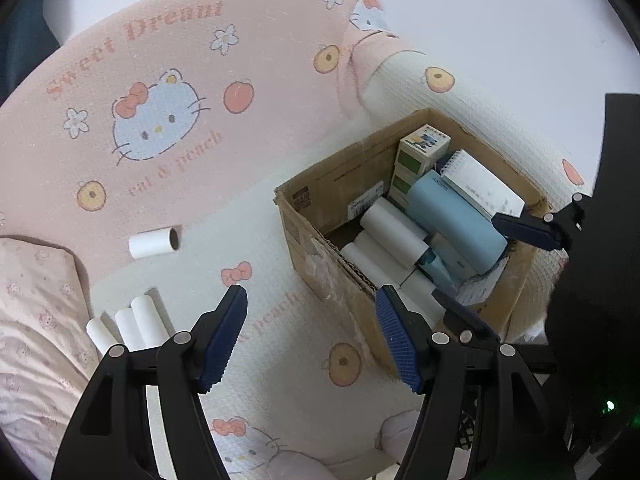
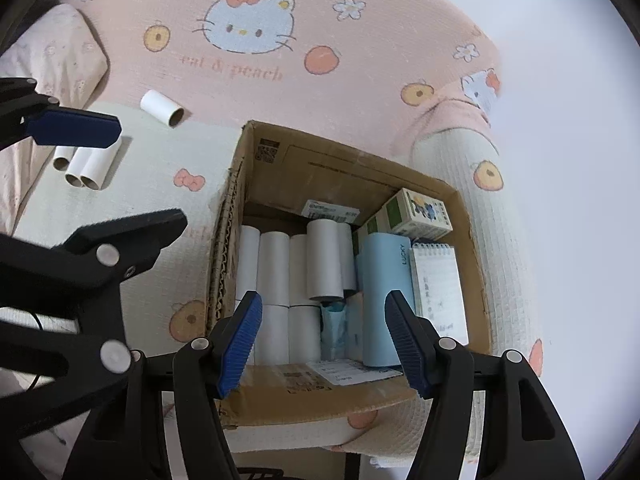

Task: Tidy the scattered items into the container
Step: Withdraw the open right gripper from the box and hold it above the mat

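A cardboard box [image 1: 320, 236] [image 2: 228, 216] stands on a pink and white Hello Kitty mat. It holds several white paper rolls [image 2: 274, 264], a light blue case [image 2: 380, 280], a spiral notepad [image 2: 436, 280] and small cartons [image 2: 420, 210]. One white roll [image 1: 154, 242] [image 2: 162, 107] lies alone on the mat. Three more rolls [image 1: 128, 326] [image 2: 86, 164] lie side by side to its left. My left gripper [image 1: 312, 308] is open and empty above the mat, left of the box. My right gripper [image 2: 324, 312] is open and empty over the box's near side.
A pale pink floral pillow [image 1: 36, 320] [image 2: 60, 52] lies at the mat's left edge. The mat's rolled white edge [image 1: 460, 96] [image 2: 508, 240] runs behind the box. A white wall rises beyond it.
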The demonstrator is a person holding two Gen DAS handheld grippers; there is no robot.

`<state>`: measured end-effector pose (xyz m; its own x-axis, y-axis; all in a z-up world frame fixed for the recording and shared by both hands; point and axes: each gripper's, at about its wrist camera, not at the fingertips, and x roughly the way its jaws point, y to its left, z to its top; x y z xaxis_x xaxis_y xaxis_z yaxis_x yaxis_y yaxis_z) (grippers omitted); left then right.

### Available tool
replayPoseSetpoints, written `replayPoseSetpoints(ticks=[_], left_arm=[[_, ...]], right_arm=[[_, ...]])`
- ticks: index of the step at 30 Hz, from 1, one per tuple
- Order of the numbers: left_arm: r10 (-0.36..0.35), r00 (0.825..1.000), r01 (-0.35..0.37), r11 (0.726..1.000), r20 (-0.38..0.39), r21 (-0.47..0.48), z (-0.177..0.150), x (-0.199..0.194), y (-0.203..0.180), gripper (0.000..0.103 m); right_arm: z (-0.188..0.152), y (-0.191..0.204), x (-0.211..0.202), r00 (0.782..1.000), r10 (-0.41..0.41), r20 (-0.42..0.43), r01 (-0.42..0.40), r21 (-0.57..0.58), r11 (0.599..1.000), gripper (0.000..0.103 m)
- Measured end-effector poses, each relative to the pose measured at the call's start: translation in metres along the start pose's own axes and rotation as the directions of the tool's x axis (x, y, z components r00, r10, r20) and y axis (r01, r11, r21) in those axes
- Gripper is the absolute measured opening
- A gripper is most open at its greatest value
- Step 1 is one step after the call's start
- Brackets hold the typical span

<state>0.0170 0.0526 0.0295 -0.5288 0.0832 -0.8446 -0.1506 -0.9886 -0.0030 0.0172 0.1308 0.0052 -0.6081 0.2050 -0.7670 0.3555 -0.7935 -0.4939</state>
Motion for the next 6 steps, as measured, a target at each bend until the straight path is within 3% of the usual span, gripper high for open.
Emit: replayPoseSetpoints(ticks=[6], left_arm=[[-0.009, 1.000, 0.009, 1.000, 0.005, 0.010, 0.0013, -0.0022, -0.0058, 0.071]], right_arm=[[-0.0022, 0.0014, -0.0040, 1.000, 0.016, 0.022, -0.015, -0.013, 1.000, 0.062]])
